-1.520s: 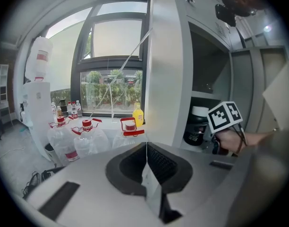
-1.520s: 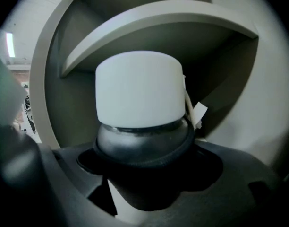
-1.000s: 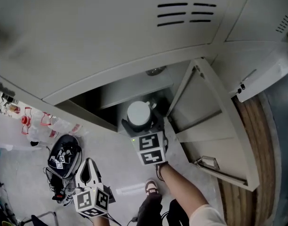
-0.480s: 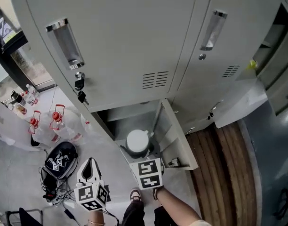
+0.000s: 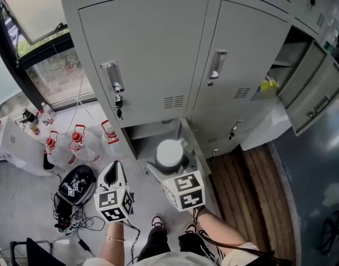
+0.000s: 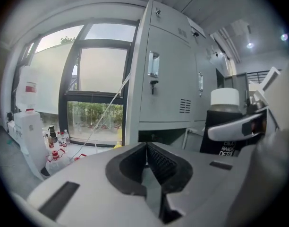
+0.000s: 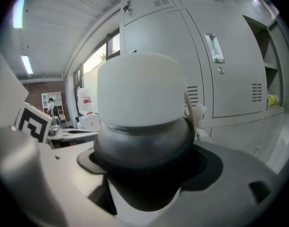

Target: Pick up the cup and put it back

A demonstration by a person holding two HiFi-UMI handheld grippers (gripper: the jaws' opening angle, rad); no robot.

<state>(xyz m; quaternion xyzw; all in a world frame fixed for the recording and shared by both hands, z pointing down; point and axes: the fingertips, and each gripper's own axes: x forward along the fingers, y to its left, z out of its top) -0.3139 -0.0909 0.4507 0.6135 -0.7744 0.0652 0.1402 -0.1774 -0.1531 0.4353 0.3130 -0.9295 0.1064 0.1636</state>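
The cup [image 5: 169, 153], dark-bodied with a white lid, is held upright in my right gripper [image 5: 169, 164], whose jaws are shut around its dark body. It hangs in front of the open low locker compartment [image 5: 149, 139], outside it and beside the swung-out door [image 5: 193, 142]. In the right gripper view the cup [image 7: 140, 112] fills the middle between the jaws. My left gripper [image 5: 115, 173] is lower left of the cup, shut and holding nothing. In the left gripper view, the left gripper [image 6: 147, 150] has its pads together, and the cup [image 6: 225, 122] shows at right.
Water bottles with red handles [image 5: 75, 143] stand left of the lockers. A black bag with cables [image 5: 75, 186] lies on the floor at lower left. A wooden strip [image 5: 241, 173] runs at right. An upper-right locker [image 5: 302, 76] stands open with a yellow item [image 5: 268, 85]. The person's feet [image 5: 157, 221] are below.
The view has pulled up and back from the low compartment, so whole locker doors now show. The right gripper keeps the cup, now outside the compartment. The left gripper stays at lower left.
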